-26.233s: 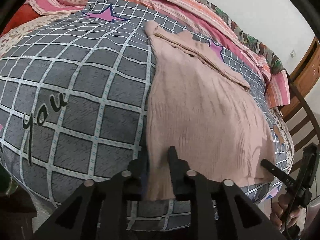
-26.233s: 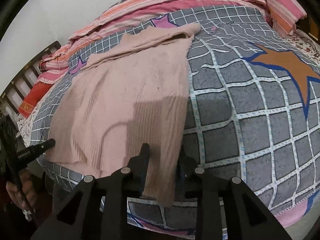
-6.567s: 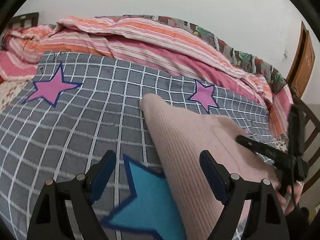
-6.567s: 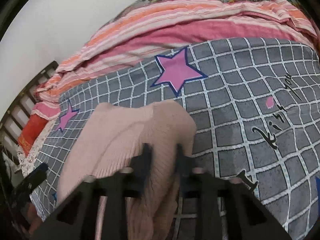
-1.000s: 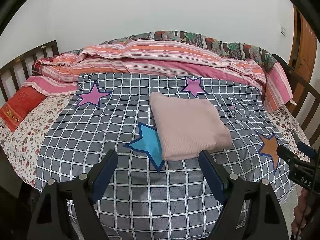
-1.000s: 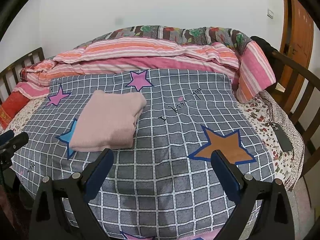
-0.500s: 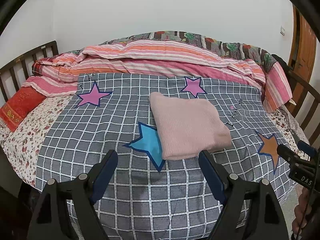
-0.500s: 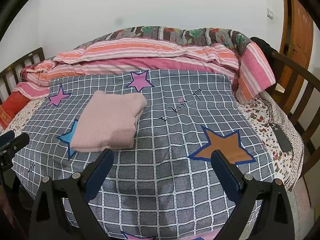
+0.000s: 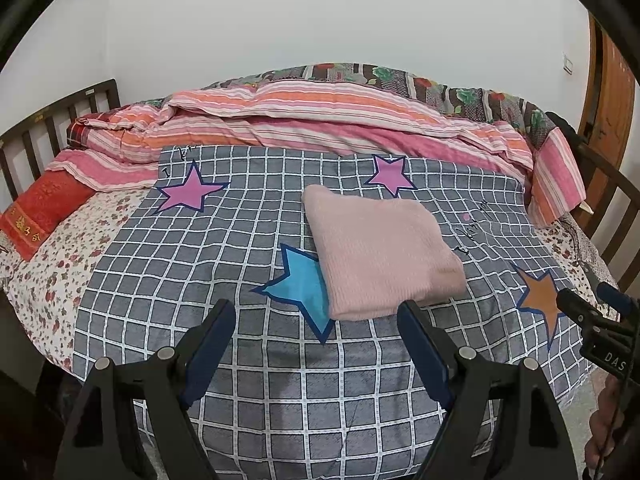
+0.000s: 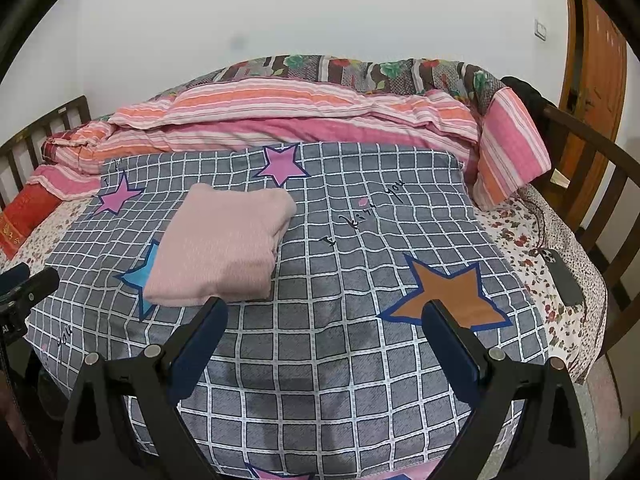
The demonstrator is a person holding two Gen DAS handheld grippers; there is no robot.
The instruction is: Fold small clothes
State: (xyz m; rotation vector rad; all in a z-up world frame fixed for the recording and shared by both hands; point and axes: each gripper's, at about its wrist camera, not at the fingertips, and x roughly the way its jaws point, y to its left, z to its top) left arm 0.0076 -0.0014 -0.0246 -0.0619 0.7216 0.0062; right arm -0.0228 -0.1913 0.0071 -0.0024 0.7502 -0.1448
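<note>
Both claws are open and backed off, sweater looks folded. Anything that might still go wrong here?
1. The folded pink sweater lies on a soft checked blanket; its thick right-hand fold looks rounded and could spring open.
2. If the left claw or right claw goes back in, an open finger might snag the near hem and undo the fold.
3. A phone lies near the bed's right edge; a sweep there could knock it off.

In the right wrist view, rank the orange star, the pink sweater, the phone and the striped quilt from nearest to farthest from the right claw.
1. Orange star, printed on the bedspread just beyond the open right claw, toward its right finger.
2. Pink sweater, folded, ahead to the left.
3. Phone, far right, near the bed's edge; close to call against the sweater.
4. Striped quilt, bunched along the far side by the wall.
</note>
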